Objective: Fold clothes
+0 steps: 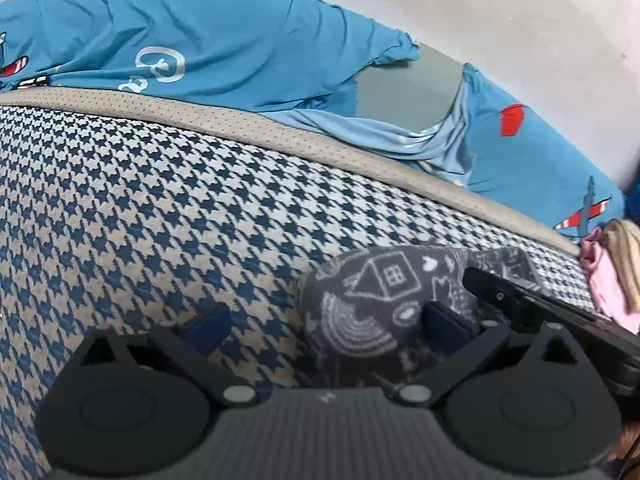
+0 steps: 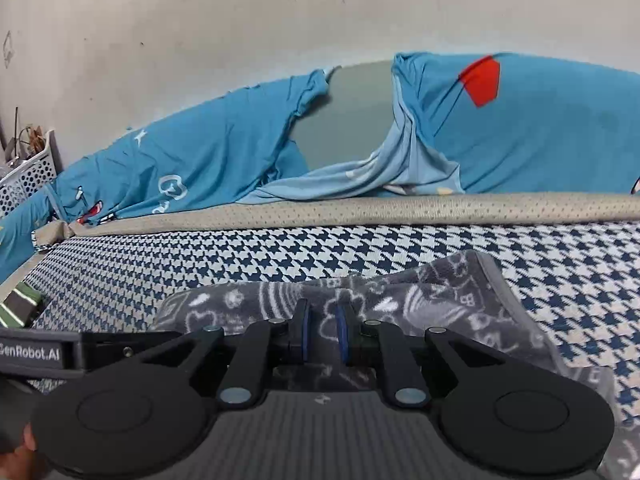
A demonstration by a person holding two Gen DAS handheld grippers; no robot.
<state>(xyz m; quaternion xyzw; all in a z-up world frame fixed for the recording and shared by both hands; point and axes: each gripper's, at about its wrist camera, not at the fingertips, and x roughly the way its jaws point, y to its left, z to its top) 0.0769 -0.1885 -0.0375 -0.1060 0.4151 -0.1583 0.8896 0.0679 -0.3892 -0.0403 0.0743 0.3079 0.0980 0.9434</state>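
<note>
Nearest the left wrist camera, the left gripper [image 1: 326, 326] stands with its jaws spread wide. One blue-padded finger [image 1: 208, 326] sits over bare mattress; the other [image 1: 444, 326] lies against the rounded end of the dark grey fleece garment printed with white line drawings of houses and arcs [image 1: 360, 304]. The pads do not press on the cloth. The black body of the other gripper crosses the right side of this view, above the garment.

In the right wrist view, the right gripper [image 2: 325, 330] has its jaws drawn narrow, a small gap showing between the blue pads. The grey garment [image 2: 460, 304] lies directly beneath and beyond the fingers; whether a fold of it is pinched between them cannot be told. The garment rests bunched on the blue-and-white houndstooth mattress surface [image 2: 200, 264], with one hemmed edge raised at the right.

Beyond the garment runs a beige perforated border strip [image 2: 360, 208] along the far edge of the mattress. Behind it lies a rumpled bright blue sheet with cartoon prints and a red patch [image 2: 540, 132], parted over a plain grey panel [image 2: 348, 120]. A white perforated plastic basket [image 2: 28, 176] stands at far left. An off-white wall [image 2: 280, 20] closes the scene. In the left view, pink and cream cloth [image 1: 612, 268] sits at the right edge.
</note>
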